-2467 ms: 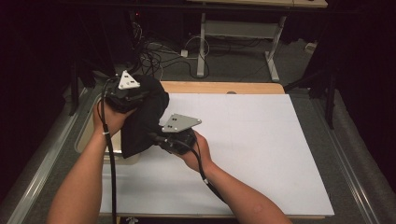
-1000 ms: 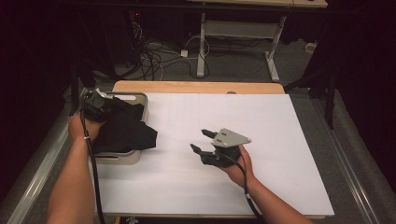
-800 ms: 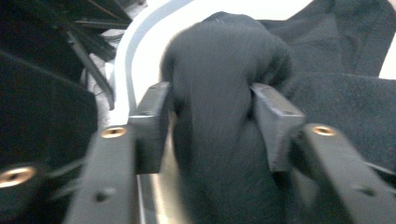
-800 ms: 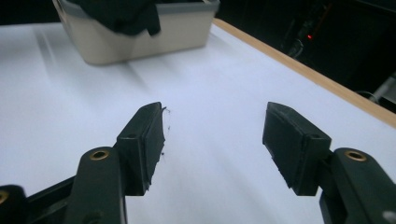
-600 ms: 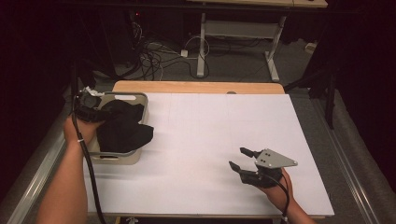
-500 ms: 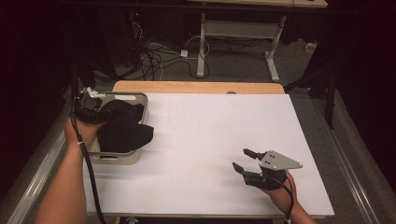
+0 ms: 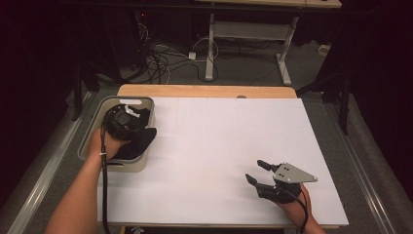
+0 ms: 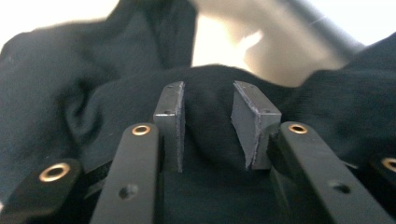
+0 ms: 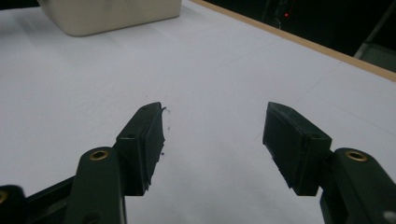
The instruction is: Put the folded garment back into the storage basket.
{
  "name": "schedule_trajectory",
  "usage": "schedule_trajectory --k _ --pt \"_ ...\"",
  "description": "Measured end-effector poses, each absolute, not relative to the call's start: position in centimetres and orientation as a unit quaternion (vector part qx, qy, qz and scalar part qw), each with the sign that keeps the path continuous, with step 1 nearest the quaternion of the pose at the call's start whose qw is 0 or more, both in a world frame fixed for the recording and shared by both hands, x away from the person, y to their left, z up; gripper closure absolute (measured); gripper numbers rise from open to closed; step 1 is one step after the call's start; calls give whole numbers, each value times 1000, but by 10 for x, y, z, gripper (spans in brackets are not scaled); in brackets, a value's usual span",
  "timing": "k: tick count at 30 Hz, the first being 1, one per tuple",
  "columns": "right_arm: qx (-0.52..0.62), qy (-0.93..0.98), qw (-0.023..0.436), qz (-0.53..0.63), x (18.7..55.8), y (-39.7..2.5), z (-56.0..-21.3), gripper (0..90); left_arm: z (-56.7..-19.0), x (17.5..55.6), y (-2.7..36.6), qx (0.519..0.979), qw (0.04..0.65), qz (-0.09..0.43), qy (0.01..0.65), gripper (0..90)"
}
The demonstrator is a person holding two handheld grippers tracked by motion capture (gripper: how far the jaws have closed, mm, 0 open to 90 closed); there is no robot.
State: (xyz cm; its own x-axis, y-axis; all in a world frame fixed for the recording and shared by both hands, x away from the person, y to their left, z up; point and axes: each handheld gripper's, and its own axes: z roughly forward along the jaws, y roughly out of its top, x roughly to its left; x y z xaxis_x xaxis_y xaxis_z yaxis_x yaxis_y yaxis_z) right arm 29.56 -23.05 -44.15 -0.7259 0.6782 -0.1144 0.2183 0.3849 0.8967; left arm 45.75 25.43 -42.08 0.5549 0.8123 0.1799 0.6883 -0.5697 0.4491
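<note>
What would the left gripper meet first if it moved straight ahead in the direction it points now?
Most likely the black cloth: a fold of it lies between the jaws of the left gripper, which stand partly apart, and more cloth lies beyond. Behind it comes the pale wall of the bin; depth is unclear.

White table [image 7: 214,146] bare from centre out to 3 o'clock; free passage there; grey bin [image 7: 92,139] blocks the 9 o'clock edge, black cloth [image 7: 139,141] heaped in it and spilling over its near rim; right gripper [image 7: 257,171] low at 5 o'clock.
</note>
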Motion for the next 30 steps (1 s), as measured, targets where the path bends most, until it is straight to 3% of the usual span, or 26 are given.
schedule_trajectory --k 5,12,23,30 --pt "278 803 238 471 297 -229 -448 384 -433 471 263 866 134 163 454 633" --pt "280 803 243 466 298 -231 -453 382 -439 477 272 854 144 148 477 647" --pt "261 797 271 472 292 -227 -454 378 -439 477 273 845 133 167 491 650" --pt "257 793 281 475 291 -227 -454 377 -432 473 273 834 139 209 492 649"
